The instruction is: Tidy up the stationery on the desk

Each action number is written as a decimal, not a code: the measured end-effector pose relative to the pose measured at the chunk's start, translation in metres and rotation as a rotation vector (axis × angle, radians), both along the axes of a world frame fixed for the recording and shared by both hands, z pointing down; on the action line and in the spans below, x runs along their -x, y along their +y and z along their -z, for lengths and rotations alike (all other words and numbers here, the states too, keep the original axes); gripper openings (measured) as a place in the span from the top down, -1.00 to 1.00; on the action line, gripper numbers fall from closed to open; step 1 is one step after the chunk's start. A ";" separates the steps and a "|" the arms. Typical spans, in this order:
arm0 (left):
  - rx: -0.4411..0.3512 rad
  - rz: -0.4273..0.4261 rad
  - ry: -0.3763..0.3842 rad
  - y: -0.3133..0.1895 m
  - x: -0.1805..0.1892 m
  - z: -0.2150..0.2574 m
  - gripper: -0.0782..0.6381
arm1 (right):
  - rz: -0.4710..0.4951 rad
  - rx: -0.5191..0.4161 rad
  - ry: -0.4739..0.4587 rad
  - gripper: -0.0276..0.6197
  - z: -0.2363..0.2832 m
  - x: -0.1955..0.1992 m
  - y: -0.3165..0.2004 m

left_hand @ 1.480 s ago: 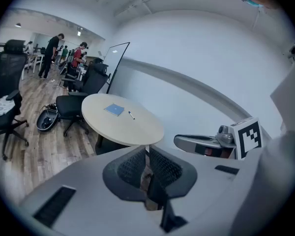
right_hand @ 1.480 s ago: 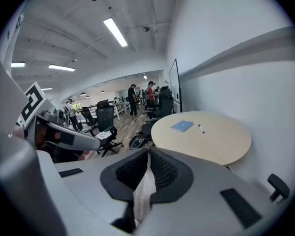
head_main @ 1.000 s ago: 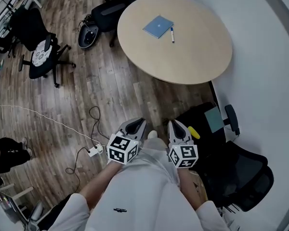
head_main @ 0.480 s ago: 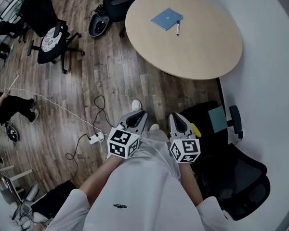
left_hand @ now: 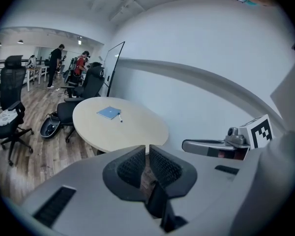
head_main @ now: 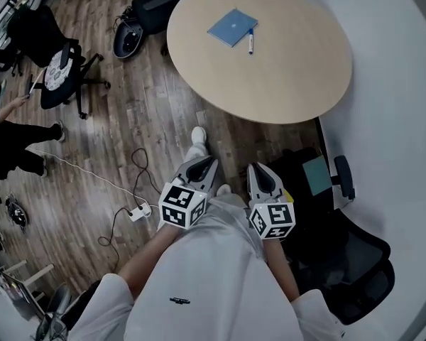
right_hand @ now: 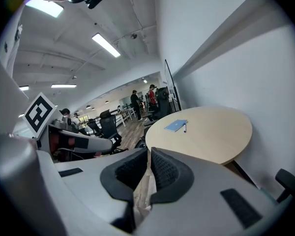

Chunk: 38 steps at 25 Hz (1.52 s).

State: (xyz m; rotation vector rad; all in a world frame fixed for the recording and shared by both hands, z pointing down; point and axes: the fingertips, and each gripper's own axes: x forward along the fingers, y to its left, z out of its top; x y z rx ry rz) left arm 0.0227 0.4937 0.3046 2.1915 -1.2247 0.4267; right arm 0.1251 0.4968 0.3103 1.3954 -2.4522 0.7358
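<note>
judging from how things lie, the tidying is not yet begun. on the round table (head_main: pixel 291 69) a blue notebook (head_main: pixel 232 27) is laid flat toward the far side. a pen (head_main: pixel 251 42) is laid just beside its right edge, and whether the two touch cannot be told. nothing is seen gathered, stacked or put away, and no holder or tray is seen on the tabletop. the whole task is therefore judged to be left: both items are to be reached, gripped and set in order.

the left gripper (left_hand: pixel 147 150) is held with its jaws brought together and nothing between them. the right gripper (right_hand: pixel 148 152) is likewise closed and empty. both are carried low in front of the person's body, well apart from the table, with wooden floor (head_main: pixel 156 126) seen between.

counted: one table, one notebook, one pen and two grippers. in the head view at least three office chairs (head_main: pixel 60 73) are made out around the table. one power strip (head_main: pixel 138 214) with its cable is seen on the floor, and one other person (head_main: pixel 11 144) is seen at the left edge.
</note>
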 end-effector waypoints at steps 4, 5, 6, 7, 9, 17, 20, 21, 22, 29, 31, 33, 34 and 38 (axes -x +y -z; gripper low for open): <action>-0.004 -0.050 0.005 -0.071 0.013 0.001 0.68 | -0.040 0.009 0.016 0.77 0.001 0.014 -0.061; -0.003 -0.062 0.008 -0.090 0.017 0.003 0.68 | -0.050 0.012 0.018 0.77 0.003 0.020 -0.077; -0.002 -0.073 0.012 -0.109 0.022 0.005 0.68 | -0.060 0.014 0.019 0.77 0.006 0.026 -0.094; -0.002 -0.082 0.017 -0.129 0.027 0.008 0.68 | -0.070 0.015 0.020 0.77 0.009 0.032 -0.111; -0.007 -0.096 0.032 -0.169 0.037 0.013 0.68 | -0.089 0.018 0.022 0.77 0.014 0.045 -0.147; 0.020 -0.157 0.075 -0.288 0.092 0.022 0.68 | -0.155 0.037 0.059 0.77 0.024 0.097 -0.270; 0.032 -0.169 0.082 -0.323 0.110 0.017 0.68 | -0.182 0.036 0.083 0.77 0.024 0.107 -0.307; 0.040 -0.171 0.083 -0.332 0.114 0.014 0.68 | -0.190 0.037 0.090 0.77 0.024 0.109 -0.317; 0.047 -0.172 0.086 -0.340 0.117 0.013 0.68 | -0.196 0.037 0.097 0.77 0.025 0.109 -0.325; 0.055 -0.170 0.082 -0.380 0.117 0.006 0.68 | -0.186 0.015 0.138 0.77 0.030 0.107 -0.378; 0.058 -0.169 0.078 -0.387 0.110 0.006 0.68 | -0.171 0.010 0.146 0.77 0.028 0.104 -0.391; 0.061 -0.171 0.068 -0.395 0.103 0.003 0.68 | -0.161 0.012 0.139 0.77 0.026 0.100 -0.402; 0.064 -0.171 0.061 -0.399 0.099 0.001 0.68 | -0.158 0.015 0.134 0.77 0.024 0.097 -0.408; 0.070 -0.164 0.036 -0.426 0.080 -0.006 0.68 | -0.143 0.031 0.121 0.77 0.013 0.081 -0.436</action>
